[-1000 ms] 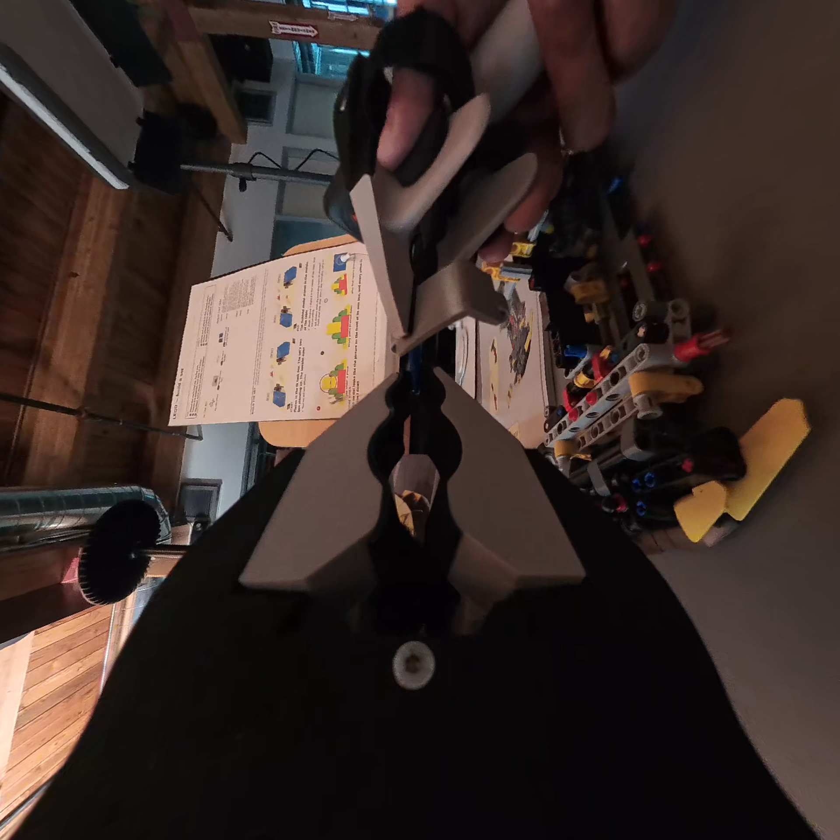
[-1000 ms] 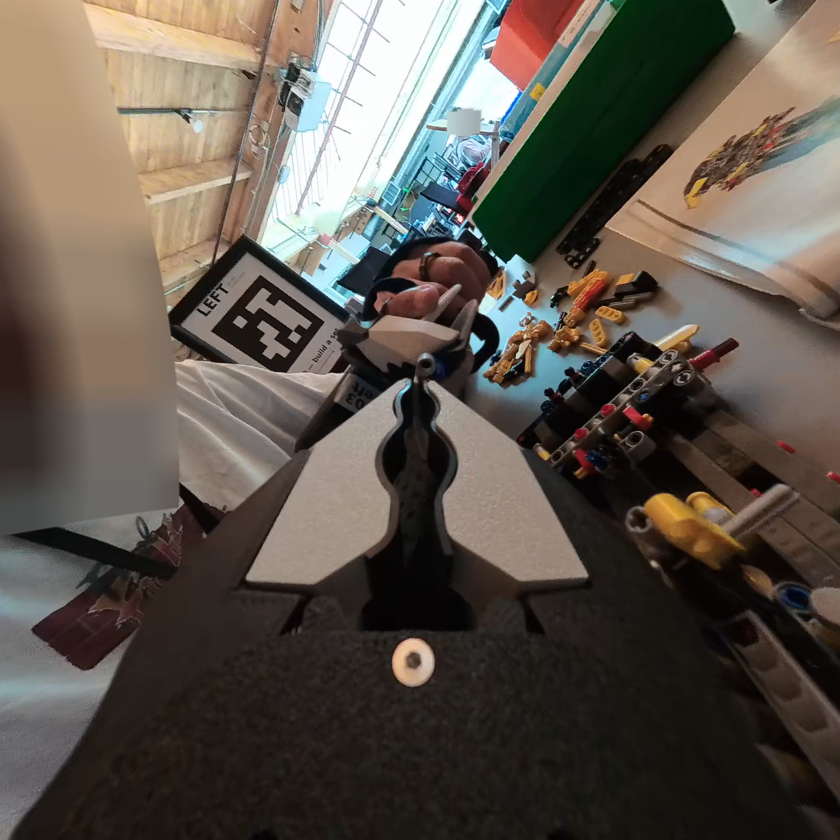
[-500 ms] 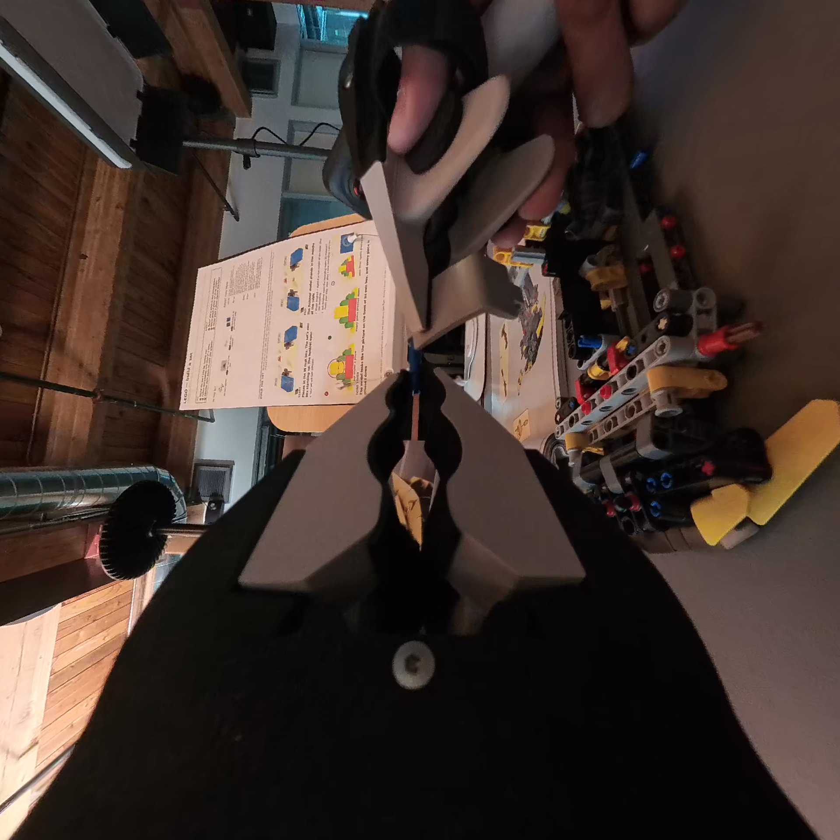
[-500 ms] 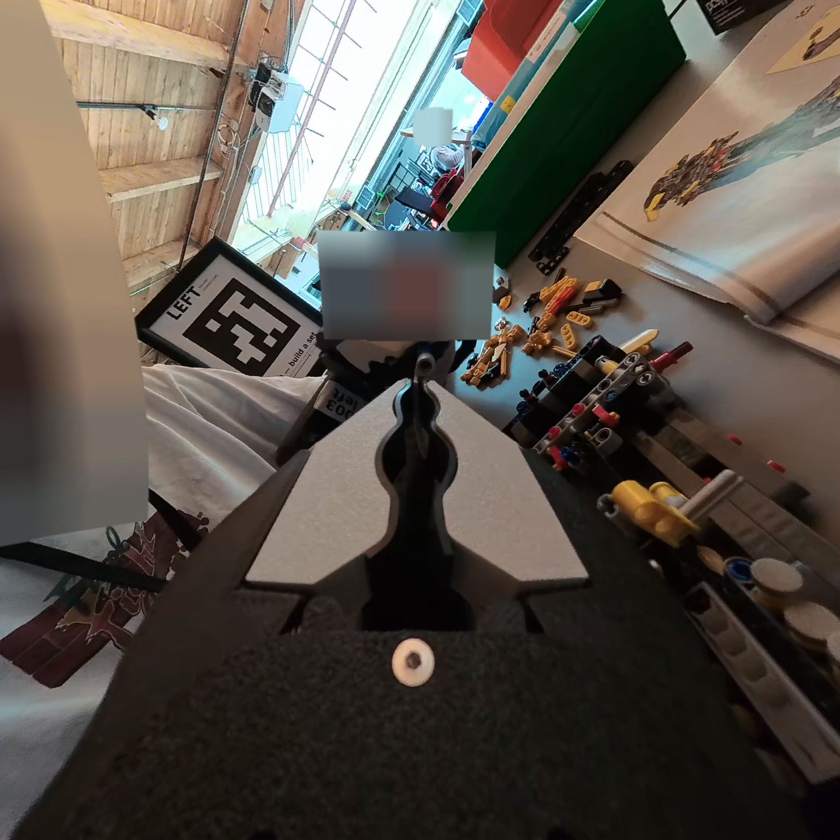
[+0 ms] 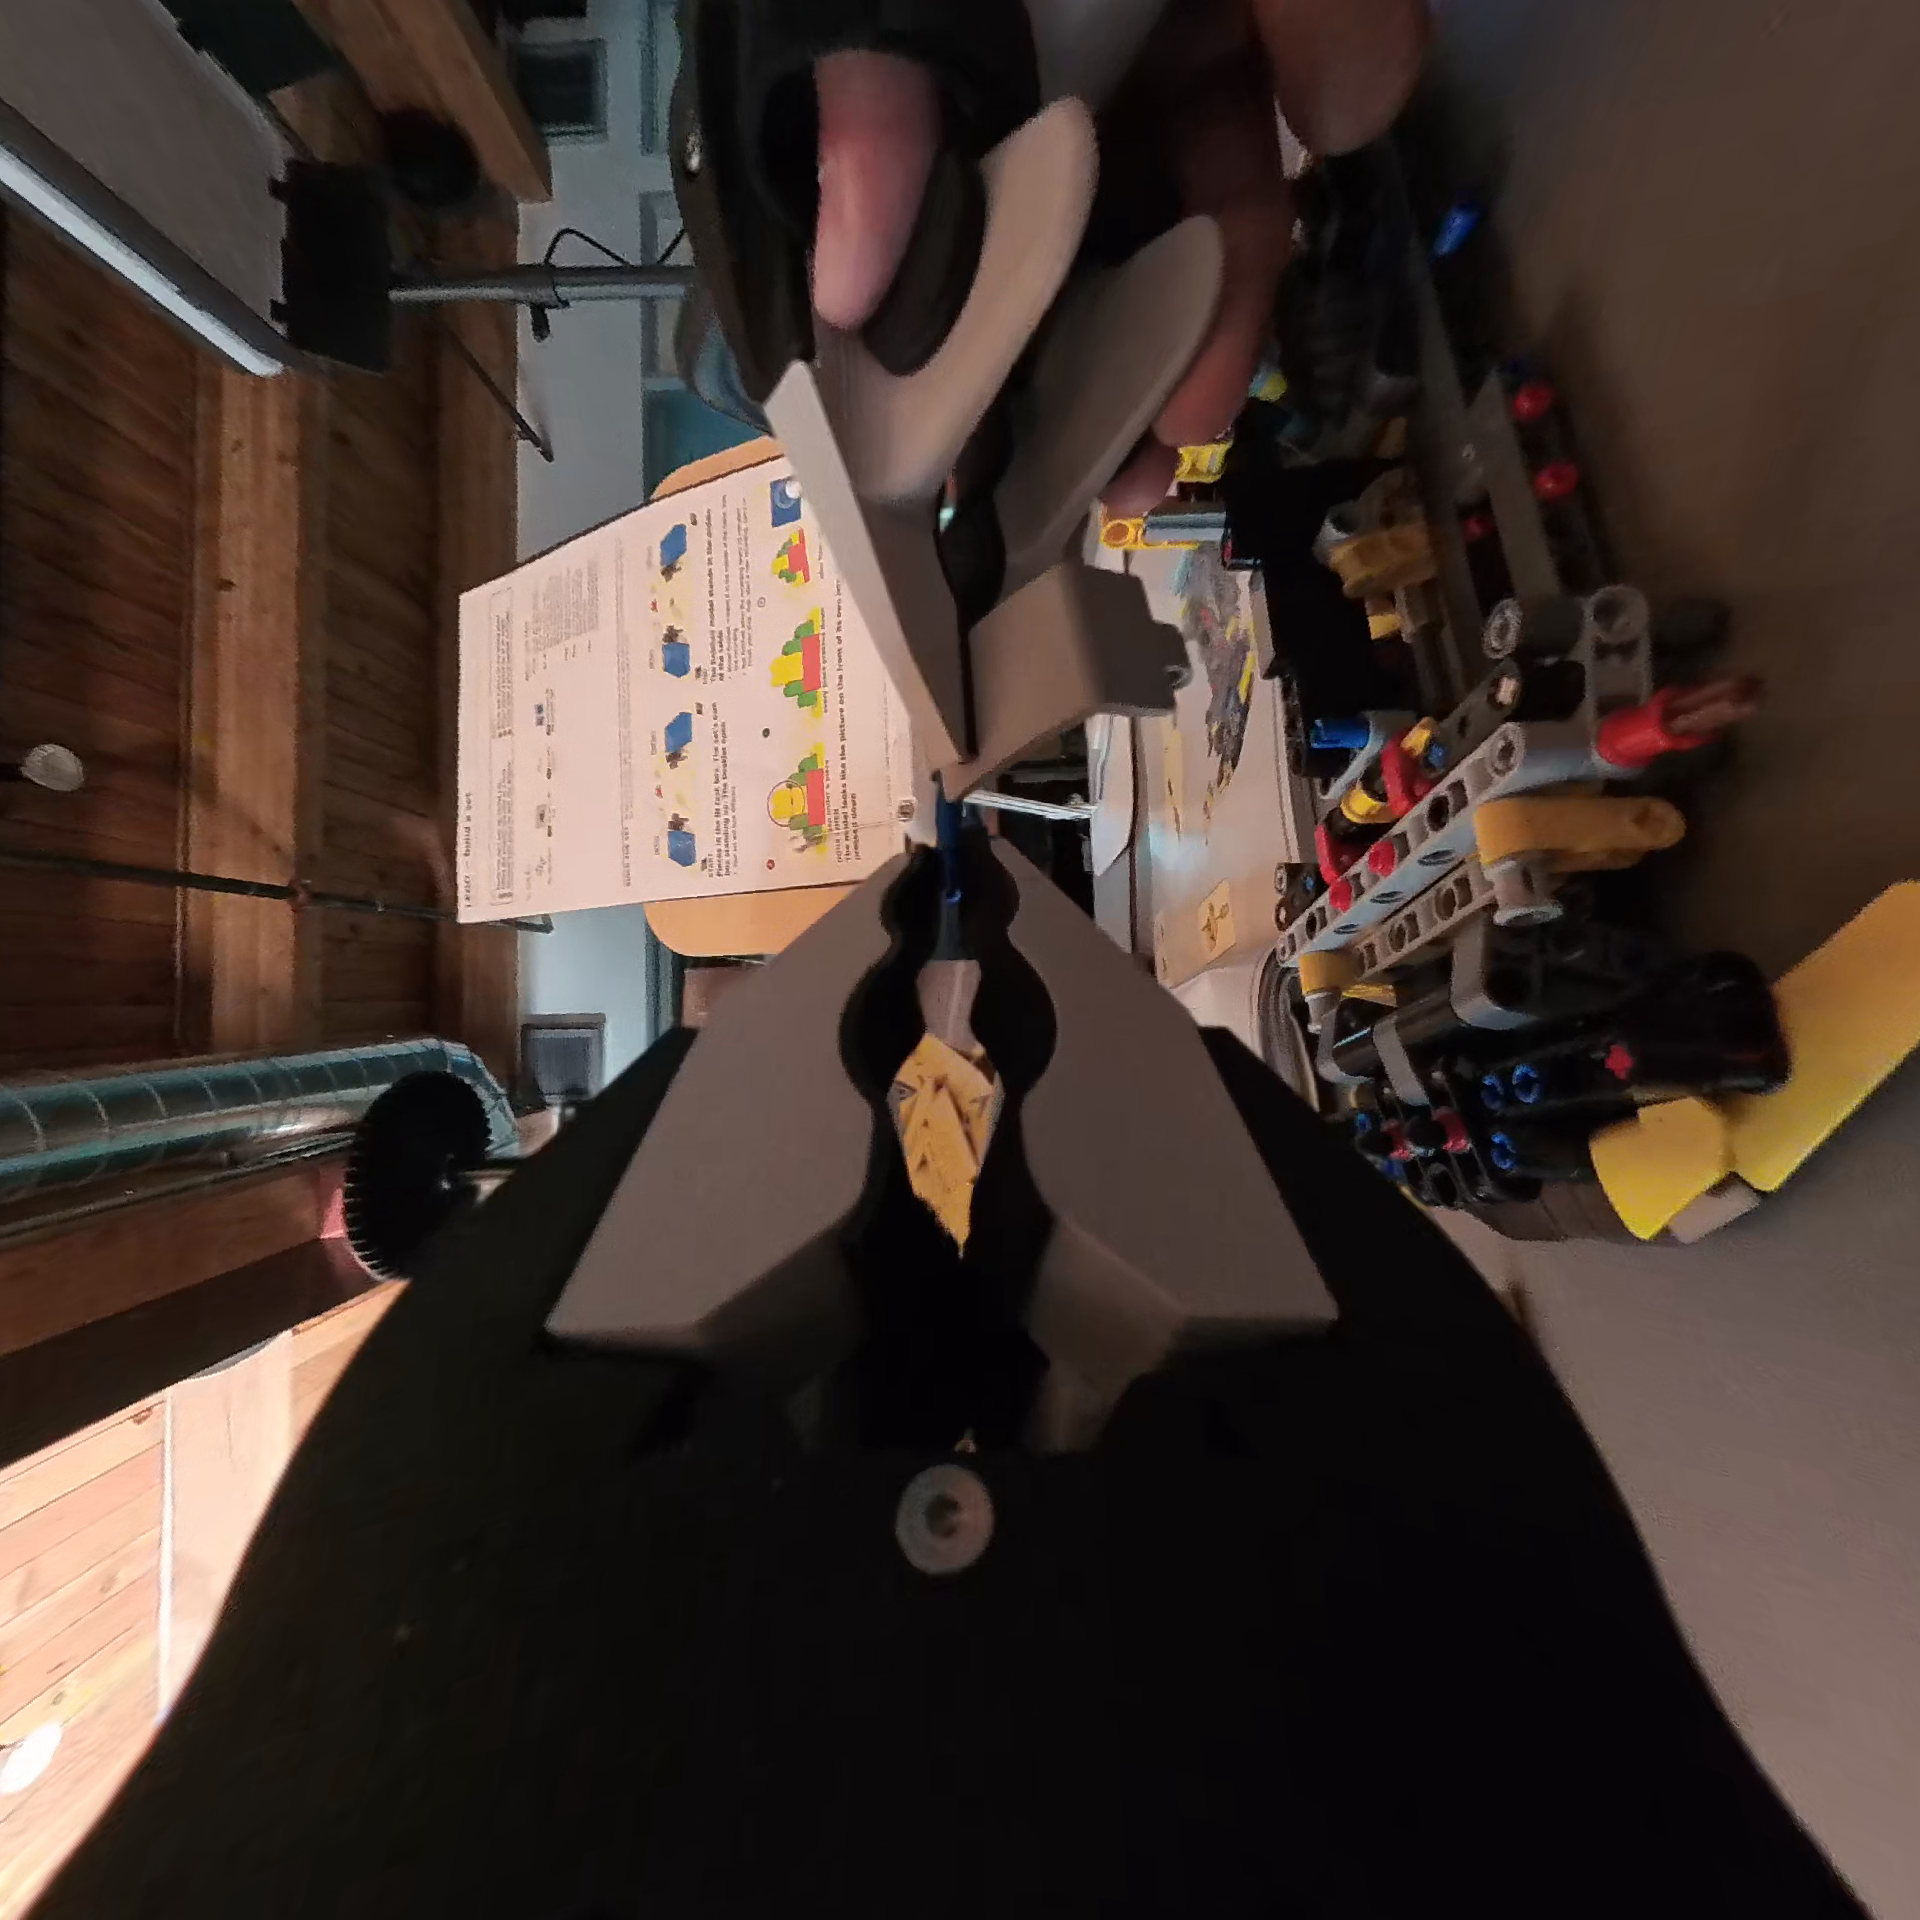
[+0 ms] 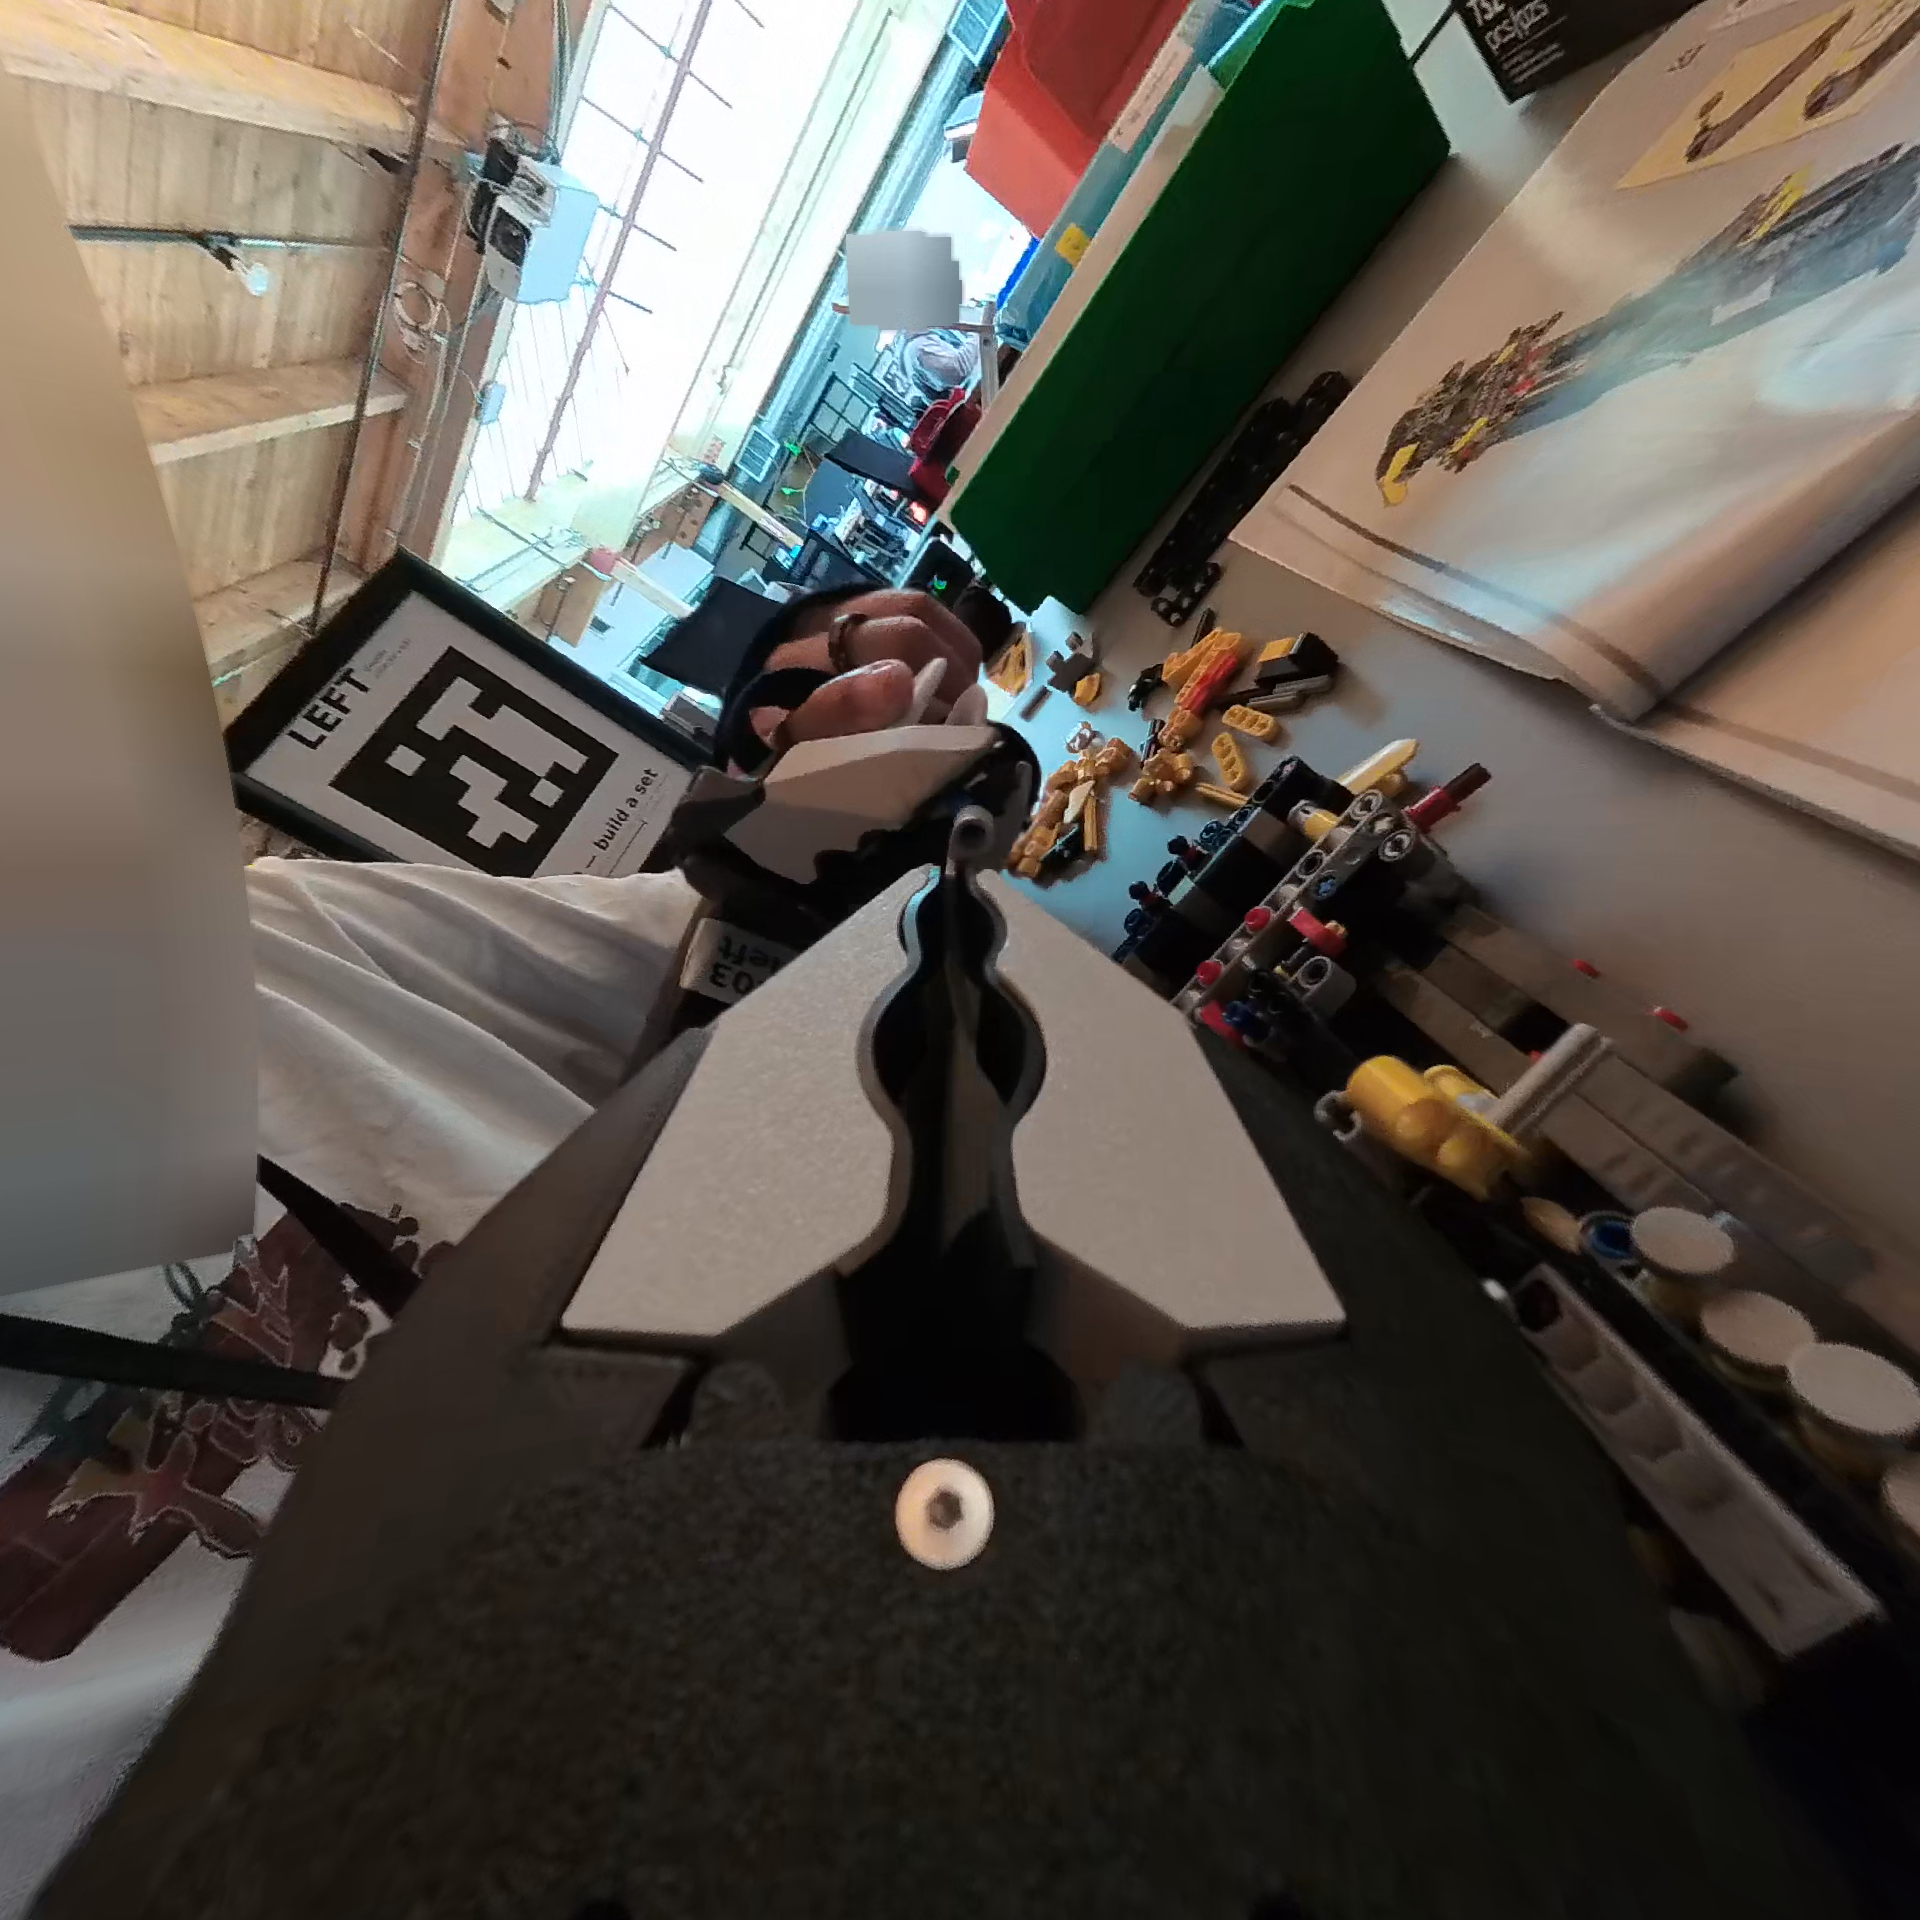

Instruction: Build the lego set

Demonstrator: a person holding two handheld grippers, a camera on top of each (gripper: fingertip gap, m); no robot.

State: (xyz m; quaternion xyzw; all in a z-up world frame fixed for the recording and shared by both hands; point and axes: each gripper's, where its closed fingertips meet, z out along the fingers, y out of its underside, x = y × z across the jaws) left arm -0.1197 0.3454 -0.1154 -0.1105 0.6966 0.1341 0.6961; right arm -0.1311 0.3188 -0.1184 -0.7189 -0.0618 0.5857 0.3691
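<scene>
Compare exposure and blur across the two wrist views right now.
Left wrist view: dim and warm, the right gripper and hand motion-blurred, the lego build fairly sharp. Right wrist view: much brighter, windows blown out, the booklet soft toward the edge. Both show fisheye bending.

Writing on framed marker sign (image 6: 468, 748), instruction sheet (image 5: 675, 717), sticker on left gripper (image 6: 727, 961), black box (image 6: 1538, 42); wording not given.
</scene>
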